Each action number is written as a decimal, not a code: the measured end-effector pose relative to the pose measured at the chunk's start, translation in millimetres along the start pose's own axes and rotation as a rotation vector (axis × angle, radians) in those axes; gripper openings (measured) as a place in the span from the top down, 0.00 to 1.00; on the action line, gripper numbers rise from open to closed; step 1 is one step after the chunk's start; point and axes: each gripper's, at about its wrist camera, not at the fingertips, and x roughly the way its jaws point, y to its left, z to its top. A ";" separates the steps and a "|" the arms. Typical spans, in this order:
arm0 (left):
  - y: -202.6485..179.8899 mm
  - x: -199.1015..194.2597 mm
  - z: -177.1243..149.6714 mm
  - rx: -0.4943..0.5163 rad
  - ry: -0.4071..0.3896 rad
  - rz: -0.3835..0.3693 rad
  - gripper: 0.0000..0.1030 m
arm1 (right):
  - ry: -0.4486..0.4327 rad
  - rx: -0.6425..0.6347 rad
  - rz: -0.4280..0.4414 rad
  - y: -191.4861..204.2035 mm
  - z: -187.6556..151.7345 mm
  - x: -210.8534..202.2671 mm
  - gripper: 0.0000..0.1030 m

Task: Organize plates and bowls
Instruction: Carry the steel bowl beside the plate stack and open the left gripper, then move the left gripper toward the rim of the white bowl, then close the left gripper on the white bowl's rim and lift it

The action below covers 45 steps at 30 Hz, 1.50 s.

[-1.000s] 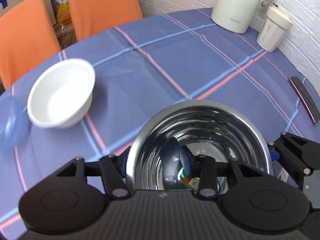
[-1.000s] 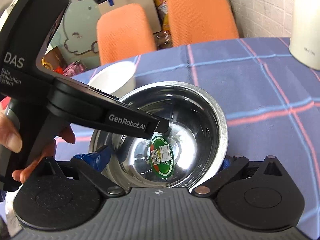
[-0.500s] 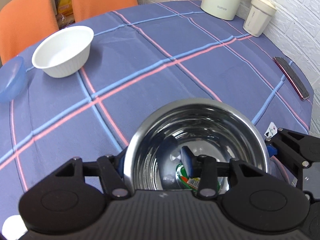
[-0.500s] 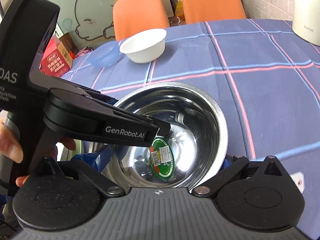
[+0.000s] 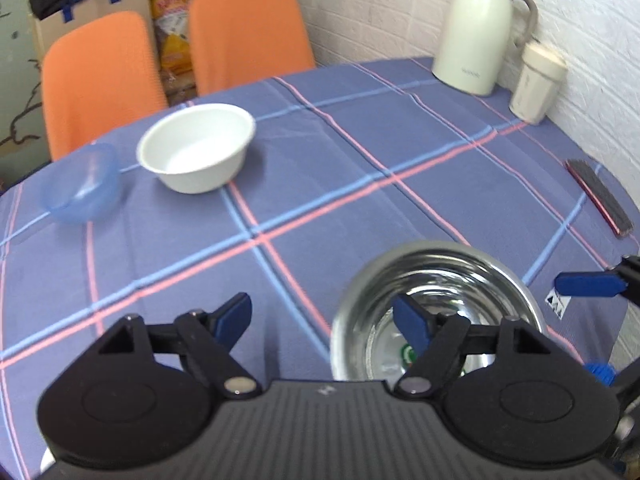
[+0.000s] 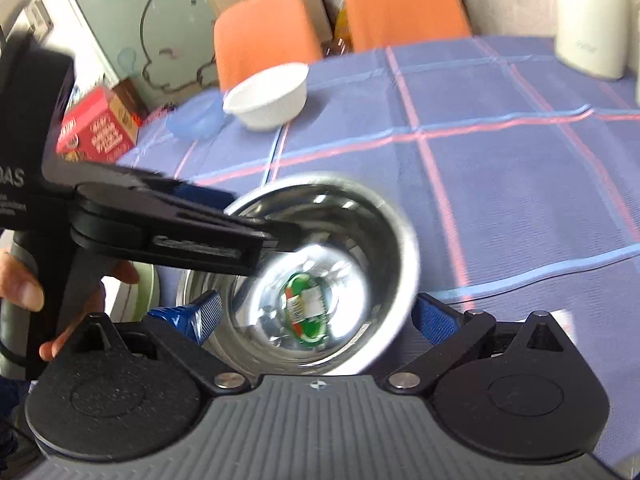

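A steel bowl (image 5: 440, 276) (image 6: 384, 216) with a green sticker inside sits on the blue checked tablecloth at the near edge. My left gripper (image 5: 324, 316) is open; its right finger hangs over the bowl's inside and its left finger is outside the rim. My right gripper (image 6: 316, 312) is open with a finger on either side of the bowl, and I cannot tell if they touch it. A white bowl (image 5: 198, 148) (image 6: 268, 96) and a clear blue bowl (image 5: 80, 184) (image 6: 196, 120) stand at the far left.
A white thermos jug (image 5: 476, 28) and a lidded cup (image 5: 538, 82) stand at the far right by the brick wall. A dark flat bar (image 5: 600, 196) lies near the right table edge. Two orange chairs (image 5: 248, 32) stand behind the table.
Both grippers opened and let go of the steel bowl, which now rests at the near table edge. My left gripper shifted left and tilted up.
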 end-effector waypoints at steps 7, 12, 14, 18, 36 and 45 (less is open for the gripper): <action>49.0 -20.2 -10.7 -0.074 -0.010 0.072 0.25 | -0.049 -0.034 -0.036 -1.5 19.3 -8.4 0.13; 88.1 -23.3 1.1 -0.133 -0.026 0.098 0.25 | -0.033 -0.072 -0.015 5.6 44.0 10.2 0.13; 102.6 -22.0 20.0 -0.151 -0.048 0.098 0.25 | -0.031 -0.098 -0.008 11.0 58.7 19.3 0.13; 124.3 -8.9 66.6 -0.178 -0.072 0.086 0.25 | -0.027 -0.169 -0.020 23.7 95.3 42.5 0.13; 143.9 126.7 164.4 -0.103 0.056 0.053 0.25 | 0.125 -0.322 -0.013 15.0 155.1 160.8 0.13; 140.4 147.2 158.4 -0.074 0.097 0.023 0.25 | 0.124 -0.487 -0.009 43.6 151.6 193.8 0.13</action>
